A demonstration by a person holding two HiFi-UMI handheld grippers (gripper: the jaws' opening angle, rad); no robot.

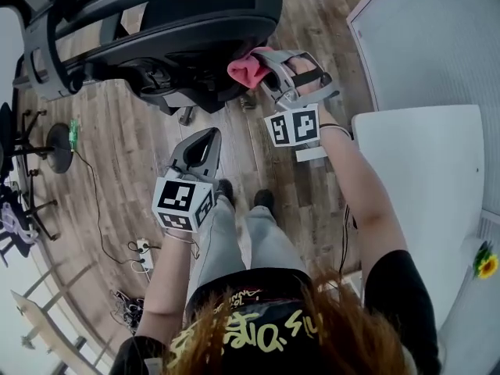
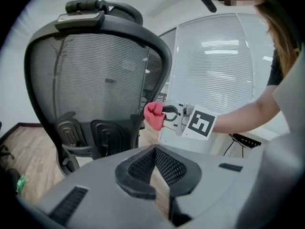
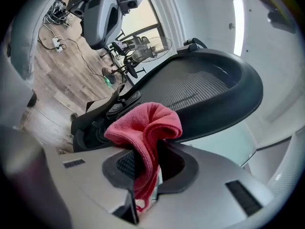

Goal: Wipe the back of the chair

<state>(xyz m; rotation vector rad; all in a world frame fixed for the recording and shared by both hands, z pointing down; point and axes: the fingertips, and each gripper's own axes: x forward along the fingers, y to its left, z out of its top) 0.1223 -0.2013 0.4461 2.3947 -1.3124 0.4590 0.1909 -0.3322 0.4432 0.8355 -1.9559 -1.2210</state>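
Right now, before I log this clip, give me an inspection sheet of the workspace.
Surface: wood-plank floor; no worktop in use.
Job's things: black mesh-back chair standing ahead; pink cloth bunched at the backrest's edge, contact unclear.
Clutter: fan on a stand beyond the chair.
Grippers: left gripper jaws together, empty, held low; right gripper shut on the pink cloth.
Cables: power strip with leads on the floor, left of the person.
Surroundings: white table at the right; blinds behind glass.

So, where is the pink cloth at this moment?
The cloth is clamped in the right gripper, at the top centre of the head view, close beside the side frame of the chair back.
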